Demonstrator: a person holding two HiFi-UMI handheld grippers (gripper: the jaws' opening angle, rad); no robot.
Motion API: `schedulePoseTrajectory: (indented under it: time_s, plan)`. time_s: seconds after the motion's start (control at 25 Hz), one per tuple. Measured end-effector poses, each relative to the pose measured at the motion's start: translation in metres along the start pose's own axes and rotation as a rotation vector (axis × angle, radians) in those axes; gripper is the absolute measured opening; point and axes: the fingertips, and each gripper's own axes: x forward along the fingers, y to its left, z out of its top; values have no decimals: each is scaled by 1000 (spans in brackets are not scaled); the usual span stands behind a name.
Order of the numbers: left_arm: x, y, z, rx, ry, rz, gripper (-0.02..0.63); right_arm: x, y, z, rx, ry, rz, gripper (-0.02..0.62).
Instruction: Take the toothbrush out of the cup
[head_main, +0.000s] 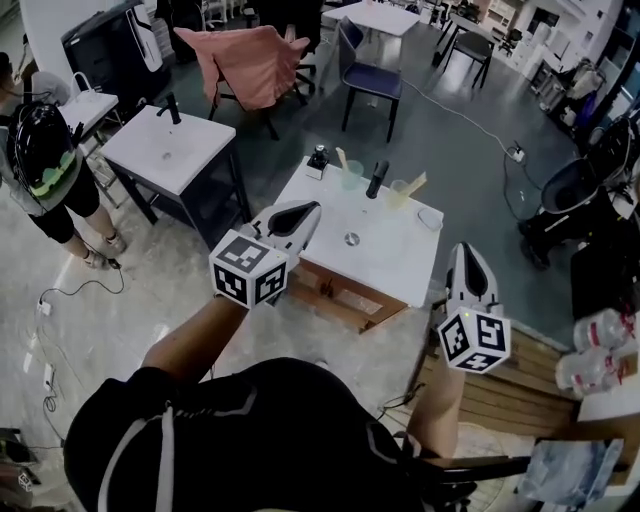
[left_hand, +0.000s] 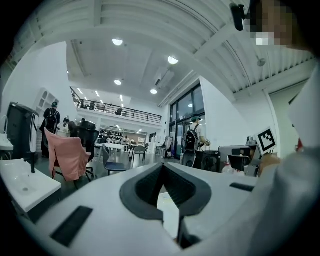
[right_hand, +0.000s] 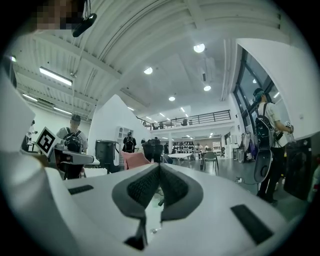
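White table (head_main: 395, 255) carries the task's things. Just left of the black faucet (head_main: 377, 178) stands a pale green cup (head_main: 351, 178) with a light toothbrush (head_main: 342, 158) upright in it. Just right of the faucet is a yellowish cup (head_main: 399, 194) holding a second brush (head_main: 414, 183); which one is meant I cannot tell. The left gripper (head_main: 304, 209) and right gripper (head_main: 463, 252) hang on the near side of the faucet, well apart from both cups, fingers pressed together on nothing. I judge this the approach step. Next, one gripper must spread its fingers and reach a handle above its cup's rim.
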Motion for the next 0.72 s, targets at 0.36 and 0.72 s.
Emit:
schedulePoseTrajectory:
  time_s: [0.36, 0.72]
  plan:
    - [62, -19, 5, 21, 5, -4, 5, 18, -55, 0, 29, -21, 20, 6]
    - [92, -1, -3, 16, 18, -9, 5, 52, -62, -15, 30, 2, 36, 6]
